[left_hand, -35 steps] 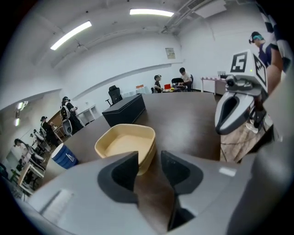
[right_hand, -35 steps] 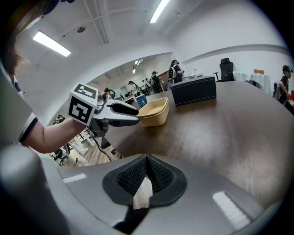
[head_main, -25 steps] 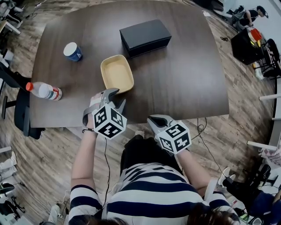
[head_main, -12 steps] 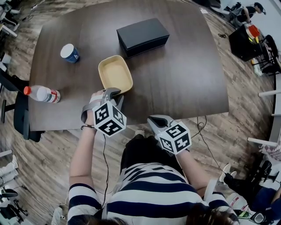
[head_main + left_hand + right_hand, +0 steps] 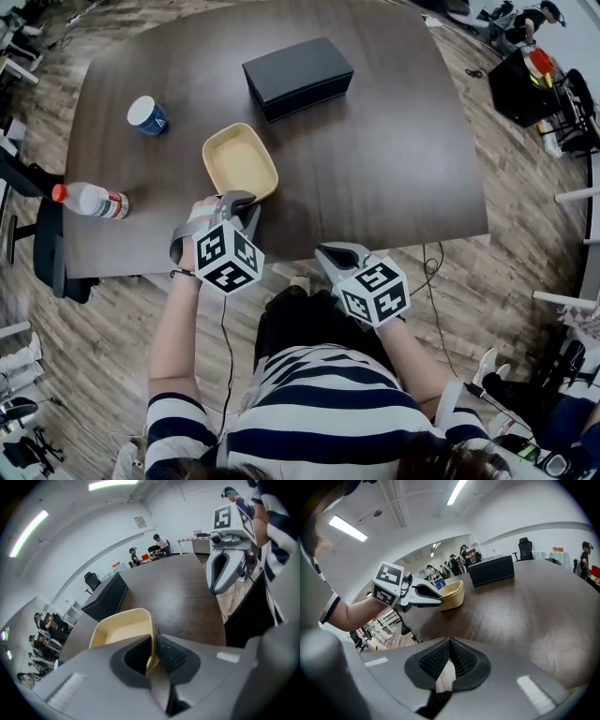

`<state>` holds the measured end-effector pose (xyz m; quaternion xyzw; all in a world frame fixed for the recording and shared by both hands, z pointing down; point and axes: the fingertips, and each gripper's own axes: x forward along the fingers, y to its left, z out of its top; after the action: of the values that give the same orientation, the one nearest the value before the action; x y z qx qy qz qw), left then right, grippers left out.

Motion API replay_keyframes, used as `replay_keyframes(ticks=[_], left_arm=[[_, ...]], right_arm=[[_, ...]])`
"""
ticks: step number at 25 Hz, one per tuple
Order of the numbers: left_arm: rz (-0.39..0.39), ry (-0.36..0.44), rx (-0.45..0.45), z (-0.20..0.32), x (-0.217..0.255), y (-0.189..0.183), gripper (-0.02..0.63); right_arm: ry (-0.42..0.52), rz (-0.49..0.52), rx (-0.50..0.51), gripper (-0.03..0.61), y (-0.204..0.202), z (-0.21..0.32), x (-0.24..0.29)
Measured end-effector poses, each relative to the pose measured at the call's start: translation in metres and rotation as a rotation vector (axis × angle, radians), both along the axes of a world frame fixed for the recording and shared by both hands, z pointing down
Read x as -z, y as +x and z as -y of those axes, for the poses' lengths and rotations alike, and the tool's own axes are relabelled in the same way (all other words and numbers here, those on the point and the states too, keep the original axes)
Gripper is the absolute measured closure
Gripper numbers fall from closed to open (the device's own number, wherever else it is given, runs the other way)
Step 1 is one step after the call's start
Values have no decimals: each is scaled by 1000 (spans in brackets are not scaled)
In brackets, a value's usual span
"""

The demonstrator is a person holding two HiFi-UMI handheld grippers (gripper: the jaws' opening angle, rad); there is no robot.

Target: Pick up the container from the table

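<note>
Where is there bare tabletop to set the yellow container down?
The widest bare patch is the table's right half, bordered by the black box, the container and the near edge by the right gripper. The left side is crowded: blue cup, bottle, left gripper clamping the container's rim.

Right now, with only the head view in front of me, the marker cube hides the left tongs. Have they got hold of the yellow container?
Observer: Yes. The left gripper view shows the left tongs shut on the near wall of the yellow container, one side inside the wall and the other outside.
Operator: And the right tongs, under their own cube?
Observer: The right gripper view shows the right tongs shut, with nothing held between them.
</note>
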<state>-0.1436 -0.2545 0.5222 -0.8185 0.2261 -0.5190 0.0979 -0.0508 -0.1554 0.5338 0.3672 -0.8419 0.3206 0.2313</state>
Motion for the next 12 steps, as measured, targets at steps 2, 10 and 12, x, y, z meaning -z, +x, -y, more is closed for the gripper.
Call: replay_keyframes(ticks=[2,10,12], left_arm=[[-4,2,10,-7,2,3,614],[1,31,47,-37,21,12,614],[13,49,50,-43,24,15,614]], right_arm=[[2,7,-1,583,5,-4,-1],[38,29,32,583,22,-9,17],[45,31,31,583,29,-10,19]])
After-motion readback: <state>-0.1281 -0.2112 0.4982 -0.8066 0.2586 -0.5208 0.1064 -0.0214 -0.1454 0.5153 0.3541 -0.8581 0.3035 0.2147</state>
